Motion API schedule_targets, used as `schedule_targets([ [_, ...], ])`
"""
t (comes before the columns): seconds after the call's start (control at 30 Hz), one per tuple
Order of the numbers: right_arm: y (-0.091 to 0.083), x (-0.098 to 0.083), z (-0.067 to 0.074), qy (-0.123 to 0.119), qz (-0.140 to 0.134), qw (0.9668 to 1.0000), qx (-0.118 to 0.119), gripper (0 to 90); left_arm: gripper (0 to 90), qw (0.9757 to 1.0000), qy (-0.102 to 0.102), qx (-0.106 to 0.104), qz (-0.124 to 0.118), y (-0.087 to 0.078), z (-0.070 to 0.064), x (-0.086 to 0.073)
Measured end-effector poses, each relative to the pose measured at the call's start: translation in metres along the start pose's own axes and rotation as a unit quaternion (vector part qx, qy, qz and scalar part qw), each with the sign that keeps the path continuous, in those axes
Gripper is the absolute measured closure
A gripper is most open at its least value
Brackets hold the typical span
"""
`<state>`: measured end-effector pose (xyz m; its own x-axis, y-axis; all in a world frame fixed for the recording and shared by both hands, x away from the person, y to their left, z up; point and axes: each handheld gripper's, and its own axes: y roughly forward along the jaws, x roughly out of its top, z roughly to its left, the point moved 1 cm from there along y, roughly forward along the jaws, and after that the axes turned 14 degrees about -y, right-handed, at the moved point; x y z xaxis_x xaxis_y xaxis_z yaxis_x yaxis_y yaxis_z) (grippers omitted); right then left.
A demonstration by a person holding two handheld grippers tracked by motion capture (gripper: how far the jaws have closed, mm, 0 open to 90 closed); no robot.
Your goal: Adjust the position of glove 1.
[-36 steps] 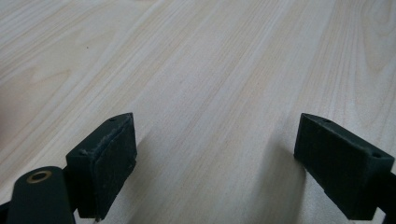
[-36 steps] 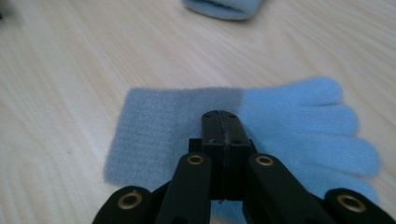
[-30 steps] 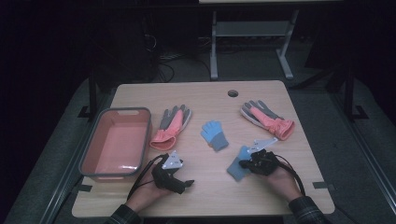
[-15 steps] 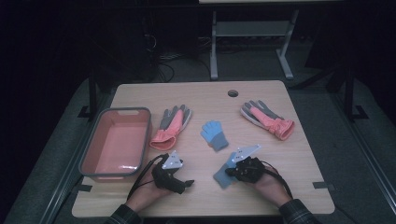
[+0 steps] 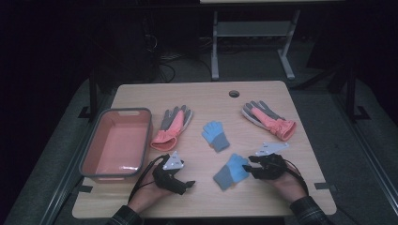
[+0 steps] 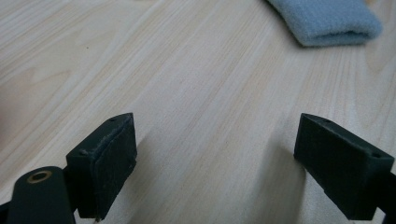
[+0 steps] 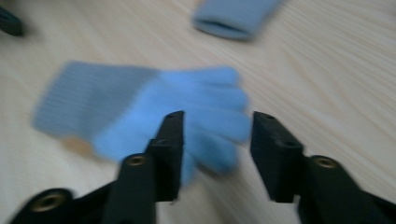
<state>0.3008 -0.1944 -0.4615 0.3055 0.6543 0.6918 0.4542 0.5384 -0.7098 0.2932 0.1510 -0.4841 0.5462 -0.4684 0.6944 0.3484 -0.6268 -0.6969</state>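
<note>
My R gripper jaws just opened partway, off the light-blue knit glove w/ grey cuff, lower centre of frame. Long axis diagonal: fingers upper right, cuff lower left. No legible labels. L gripper wide open, empty.

Black tongs w/ grey plates, trailing cables (plaid sleeves).

Count on the tabletop: four gloves total. Two were blue knit gloves, one mid-table and one nearer the person. Two were grey-and-coral work gloves, one left of centre and one at the right. One pink tub. Two grippers, left and right. One hole in the tabletop, probably a cable port; lighting was dim.
</note>
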Motion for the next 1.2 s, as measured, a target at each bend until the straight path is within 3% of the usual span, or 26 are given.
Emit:
schedule_targets([
  [0.07,-0.003,-0.005,-0.003,0.006,0.001,1.0000,-0.007,48.4,12.5,1.0000,0.000,0.000,-0.001,0.000,0.000,0.000],
  [0.13,-0.011,-0.020,-0.013,0.020,-0.007,0.9993,-0.032,38.9,12.4,1.0000,0.001,-0.001,0.000,0.000,0.000,0.000],
  [0.3,-0.017,-0.038,-0.020,0.034,-0.009,0.9977,-0.058,30.4,15.4,1.0000,0.000,0.002,0.000,0.000,0.001,0.003],
  [0.33,-0.016,-0.044,-0.022,0.035,-0.006,0.9971,-0.067,27.4,25.3,1.0000,-0.001,0.004,0.002,-0.001,0.001,0.004],
  [0.43,-0.013,-0.047,-0.025,0.037,0.001,0.9965,-0.075,26.7,32.9,0.9999,-0.005,0.011,0.011,-0.002,0.001,0.011],
  [0.5,-0.012,-0.048,-0.026,0.036,0.008,0.9966,-0.074,24.4,44.0,0.9999,-0.012,0.006,0.004,-0.002,0.001,0.014],
  [0.53,-0.012,-0.050,-0.027,0.036,0.009,0.9967,-0.073,23.7,54.5,0.9998,-0.020,0.002,0.000,-0.004,0.002,0.020],
  [0.6,-0.012,-0.050,-0.028,0.039,0.009,0.9965,-0.073,22.7,59.8,0.9997,-0.023,0.000,-0.002,-0.004,0.002,0.023],
  [0.7,-0.010,-0.054,-0.030,0.056,-0.002,0.9965,-0.062,16.1,81.5,0.9995,-0.031,-0.008,-0.005,-0.002,0.005,0.035],
  [0.77,-0.010,-0.055,-0.031,0.058,-0.003,0.9963,-0.063,15.5,89.4,0.9993,-0.035,-0.014,-0.008,0.001,0.007,0.041],
  [1.2,-0.010,-0.055,-0.031,0.058,-0.002,0.9963,-0.065,14.9,89.6,0.9987,-0.038,-0.032,-0.009,0.037,0.014,0.084],
])
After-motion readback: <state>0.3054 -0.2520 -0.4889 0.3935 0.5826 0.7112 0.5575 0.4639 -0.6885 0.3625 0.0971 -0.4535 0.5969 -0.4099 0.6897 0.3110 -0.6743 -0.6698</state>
